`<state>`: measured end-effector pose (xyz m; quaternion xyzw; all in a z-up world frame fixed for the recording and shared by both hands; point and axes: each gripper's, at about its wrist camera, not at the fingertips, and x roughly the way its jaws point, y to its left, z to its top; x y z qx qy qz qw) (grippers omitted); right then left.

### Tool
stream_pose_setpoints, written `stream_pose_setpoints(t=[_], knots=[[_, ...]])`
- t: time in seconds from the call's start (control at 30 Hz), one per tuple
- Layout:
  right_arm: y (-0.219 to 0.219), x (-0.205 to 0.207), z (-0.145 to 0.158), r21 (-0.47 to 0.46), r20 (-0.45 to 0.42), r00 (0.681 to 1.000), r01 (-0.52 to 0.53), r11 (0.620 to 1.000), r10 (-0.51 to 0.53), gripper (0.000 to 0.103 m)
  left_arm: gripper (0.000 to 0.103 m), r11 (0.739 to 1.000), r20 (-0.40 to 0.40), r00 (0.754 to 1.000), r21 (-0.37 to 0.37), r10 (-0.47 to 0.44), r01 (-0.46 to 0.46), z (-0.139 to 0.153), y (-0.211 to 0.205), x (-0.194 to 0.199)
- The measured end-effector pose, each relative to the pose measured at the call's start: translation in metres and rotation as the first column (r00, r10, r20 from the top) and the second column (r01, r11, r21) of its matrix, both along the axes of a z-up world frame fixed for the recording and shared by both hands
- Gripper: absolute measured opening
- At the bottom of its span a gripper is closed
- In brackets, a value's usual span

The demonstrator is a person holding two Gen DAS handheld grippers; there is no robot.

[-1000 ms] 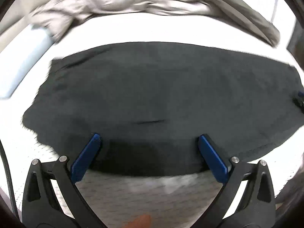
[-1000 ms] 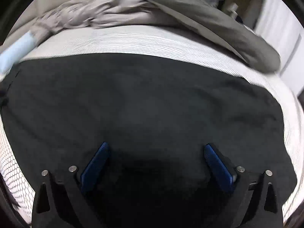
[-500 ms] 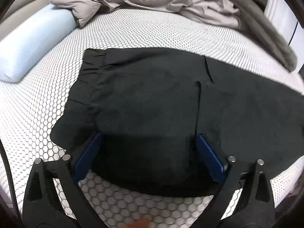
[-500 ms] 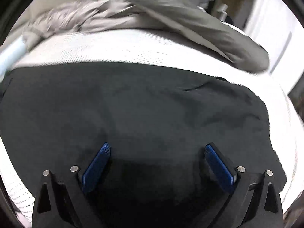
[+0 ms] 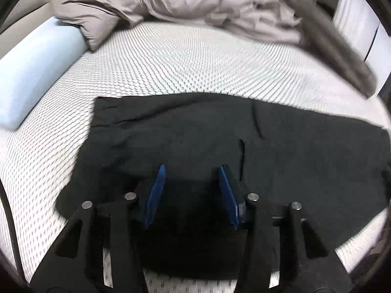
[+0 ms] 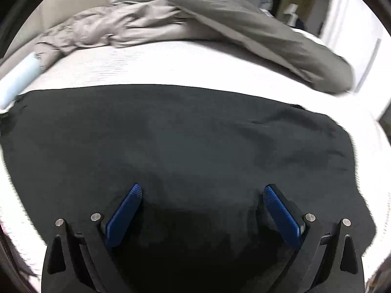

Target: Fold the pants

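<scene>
Since half a second ago the left gripper [image 5: 191,173] has narrowed its jaws, blue pads now close together with a gap between them, over the near edge of the black pants [image 5: 195,134]. These lie flat across the near half of the bed [image 5: 195,61], waistband toward the pale blue pillow [image 5: 31,78] at its left edge. Over them, the right gripper [image 6: 202,191] gapes wide, holding nothing

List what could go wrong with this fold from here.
1. The left gripper has its jaws partly apart over the black pants; closing here may pinch only the top layer, so the fold drags unevenly.
2. The right gripper is wide open over mid-fabric, away from any edge, so it may bunch cloth instead of lifting a clean hem.
</scene>
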<state>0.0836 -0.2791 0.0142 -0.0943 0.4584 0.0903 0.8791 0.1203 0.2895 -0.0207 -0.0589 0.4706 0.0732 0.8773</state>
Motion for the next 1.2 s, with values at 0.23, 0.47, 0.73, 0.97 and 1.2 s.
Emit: stream_pose_setpoints(t=[0.23, 0.47, 0.73, 0.97, 1.2], knots=[[-0.005, 0.015, -0.01, -0.08, -0.025, 0.999, 0.044, 0.996, -0.046, 0.102, 0.025, 0.986, 0.034, 0.988, -0.08, 0.151, -0.148, -0.004, 0.042, -0.008], [-0.025, 0.023, 0.004, 0.01, -0.019, 0.994, 0.109, 0.994, -0.109, 0.101, 0.029, 0.992, 0.091, 0.993, -0.109, 0.078, -0.068, 0.016, 0.009, 0.006], [0.032, 0.036, -0.003, 0.006, -0.055, 0.994, -0.095, 0.995, 0.095, 0.101, 0.022, 0.958, 0.006, 0.963, -0.11, 0.269, -0.266, -0.017, 0.026, 0.056], [0.014, 0.036, -0.002, -0.075, -0.019, 0.999, 0.04, 0.996, -0.041, 0.101, 0.023, 0.992, 0.11, 0.992, -0.112, 0.068, -0.056, 0.014, -0.057, 0.01], [0.06, 0.014, 0.003, -0.003, -0.053, 0.98, -0.194, 0.981, 0.194, 0.101, 0.067, 0.924, 0.105, 0.936, -0.153, -0.336, 0.349, -0.008, -0.225, 0.003]])
